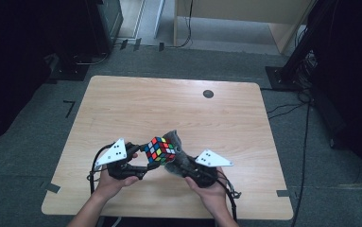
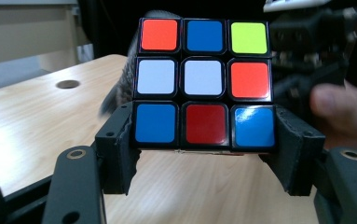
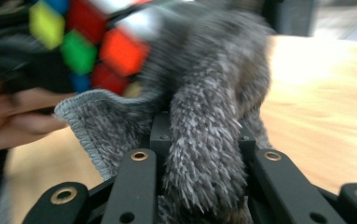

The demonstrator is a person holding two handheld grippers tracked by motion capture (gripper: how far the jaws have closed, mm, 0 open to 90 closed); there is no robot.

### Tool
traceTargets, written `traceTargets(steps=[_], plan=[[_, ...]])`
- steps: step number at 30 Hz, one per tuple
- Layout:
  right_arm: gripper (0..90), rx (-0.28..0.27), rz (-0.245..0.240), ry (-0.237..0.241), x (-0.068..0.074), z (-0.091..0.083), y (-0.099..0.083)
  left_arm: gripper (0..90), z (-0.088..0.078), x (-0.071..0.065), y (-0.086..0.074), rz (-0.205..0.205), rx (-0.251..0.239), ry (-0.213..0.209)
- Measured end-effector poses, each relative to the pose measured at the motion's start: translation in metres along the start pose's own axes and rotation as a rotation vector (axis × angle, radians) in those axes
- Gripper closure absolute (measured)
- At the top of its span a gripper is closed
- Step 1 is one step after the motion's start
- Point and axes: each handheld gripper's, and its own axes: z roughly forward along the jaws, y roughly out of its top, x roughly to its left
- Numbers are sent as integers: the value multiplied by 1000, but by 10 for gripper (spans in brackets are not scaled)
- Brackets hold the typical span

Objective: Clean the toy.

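**Cube clamped in one gripper, cloth pressed to it by the other**

The left gripper (image 2: 204,140) is clenched on a puzzle cube (image 2: 204,81), its two black jaws pinching the bottom row of tiles from either side, so the cube stands up above the fingertips and clear of the wooden table (image 1: 136,101). In the left gripper view one face looks squarely back along the jaws, rows level: orange, blue and yellow on top, two whites and an orange in the middle, blue, red and blue between the jaws. The cube has no long axis; in the high view it sits corner-on, tilted, between the two hands.

The right gripper (image 3: 199,140) grasps a grey fluffy cloth (image 3: 204,140), which is bunched between its jaws and spills over them. Past the fingertips the cloth lies against the far side of the cube, hiding part of it in the right gripper view, which is blurred. Behind the cube, the left gripper view shows the cloth's edge and the right hand (image 2: 339,105).

A small dark round hole (image 1: 208,93) lies in the tabletop well beyond both grippers.
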Motion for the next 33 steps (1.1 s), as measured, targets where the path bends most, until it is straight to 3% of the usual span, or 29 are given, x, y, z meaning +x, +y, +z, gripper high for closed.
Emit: traceTargets(steps=[3,5,6,8,10,13,15,19,20,23,26,28,30,33], plan=[[715,55,-24,42,9,12,-8,348,-2,0,1,-12,-8,-2],[714,80,-6,83,10,16,-10,348,-3,1,1,-12,-7,7],[715,78,-8,75,9,15,-9,348,-3,2,1,-14,-7,10],[717,59,-13,34,6,9,-4,348,-4,3,1,-12,2,18],[719,-8,3,2,1,-1,2,348,-4,4,1,-17,5,19],[720,-55,-10,-18,1,-7,5,348,-4,5,1,-34,-8,11],[718,-29,-29,6,6,-1,1,348,-4,5,2,-39,-13,19],[715,65,-29,78,17,18,-13,348,-6,7,3,-119,-80,7],[715,70,-10,115,22,23,-16,348,-5,7,3,-131,-88,4],[717,29,-1,173,34,29,-15,348,2,0,1,-102,-62,24],[723,-15,77,200,35,26,-10,348,5,-2,-1,-90,-40,30],[730,-29,169,198,26,24,-12,348,3,1,-1,-100,-46,38],[734,-50,241,162,15,20,-15,348,0,3,-1,-106,-58,46],[735,-83,275,70,3,13,-17,348,-3,5,1,-110,-67,56]])
